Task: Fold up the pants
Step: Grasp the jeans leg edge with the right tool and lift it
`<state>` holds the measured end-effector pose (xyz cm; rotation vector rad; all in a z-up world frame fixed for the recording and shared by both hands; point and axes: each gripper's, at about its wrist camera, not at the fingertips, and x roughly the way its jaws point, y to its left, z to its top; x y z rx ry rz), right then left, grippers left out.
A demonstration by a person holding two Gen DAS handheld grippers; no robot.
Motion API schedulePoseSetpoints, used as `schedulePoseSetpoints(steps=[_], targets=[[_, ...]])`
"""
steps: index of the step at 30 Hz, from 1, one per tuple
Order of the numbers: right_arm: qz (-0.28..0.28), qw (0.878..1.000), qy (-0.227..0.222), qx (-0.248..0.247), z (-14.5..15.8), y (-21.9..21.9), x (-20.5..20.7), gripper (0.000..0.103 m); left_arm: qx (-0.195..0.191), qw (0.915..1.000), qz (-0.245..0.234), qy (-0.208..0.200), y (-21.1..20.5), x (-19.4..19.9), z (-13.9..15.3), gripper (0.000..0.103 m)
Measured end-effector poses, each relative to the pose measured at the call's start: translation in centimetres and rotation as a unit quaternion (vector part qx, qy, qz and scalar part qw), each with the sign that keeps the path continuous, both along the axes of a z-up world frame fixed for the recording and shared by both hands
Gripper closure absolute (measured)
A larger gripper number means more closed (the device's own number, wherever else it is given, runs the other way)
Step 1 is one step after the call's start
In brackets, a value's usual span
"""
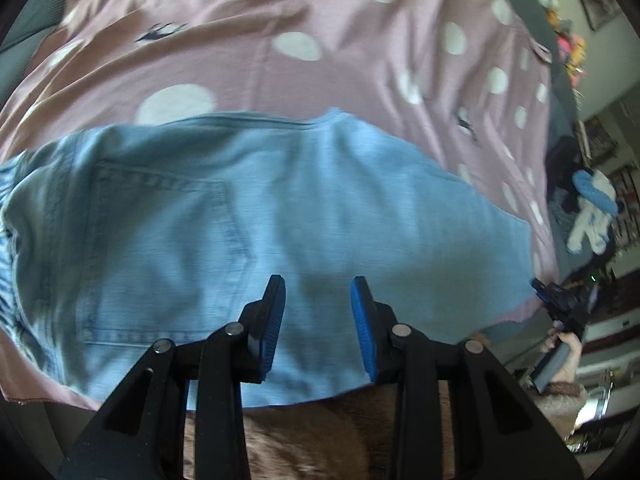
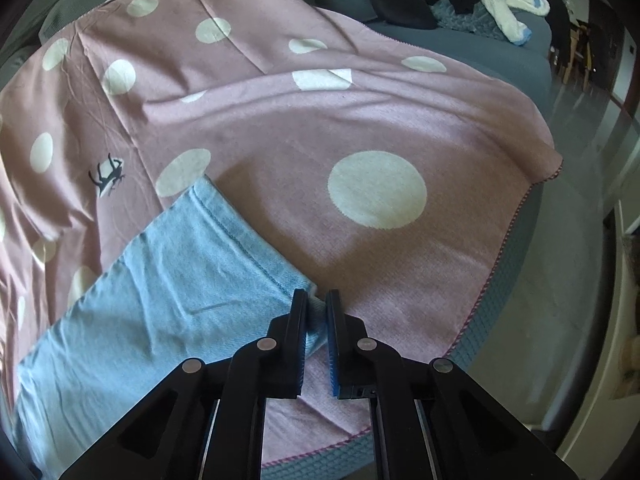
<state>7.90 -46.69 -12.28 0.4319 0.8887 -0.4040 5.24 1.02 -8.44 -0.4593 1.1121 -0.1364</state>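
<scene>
Pants (image 1: 240, 220), light denim, lie flat on pink dotted blanket (image 1: 320, 20). Left tongs (image 1: 318, 292) hover above, part open, holding nothing. Right view: right tongs (image 2: 317, 300) pinched shut on pants' hem corner (image 2: 308, 284), near edge.

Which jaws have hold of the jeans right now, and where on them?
The right gripper pinches the jeans at the corner of the leg hem. The left gripper holds nothing; its jaws stand open above the denim.
</scene>
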Motion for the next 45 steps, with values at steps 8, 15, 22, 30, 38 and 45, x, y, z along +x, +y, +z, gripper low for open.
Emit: schedulePoseSetpoints(steps=[8,15,22,30,38,45], targets=[[0.003,1.000,0.004,-0.018,0.2,0.3,-0.1,0.096,-0.002,0.9976,-0.063,0.027,-4.8,1.2,-1.3,0.069],[0.003,1.000,-0.014,0.004,1.3,-0.5,-2.2,0.070,-0.026,0.9966,-0.057,0.053,-4.5,1.7,-3.5,0.067],[0.044,0.993,-0.028,0.105,-1.2,-0.2,-1.6,0.057,-0.050,0.9962,-0.047,0.054,-4.0,1.5,-3.8,0.067],[0.025,0.987,-0.074,0.140,-1.7,-1.4,-0.2,0.082,-0.053,0.9965,-0.042,0.049,-4.1,1.2,-3.6,0.066],[0.070,0.980,-0.143,0.121,3.5,1.6,-1.2,0.088,-0.002,0.9990,-0.025,0.037,-3.0,0.3,-1.8,0.060],[0.222,0.952,-0.201,0.055,11.4,10.9,-1.2,0.088,0.009,0.9997,0.017,0.017,-0.1,-0.9,-0.5,0.059]])
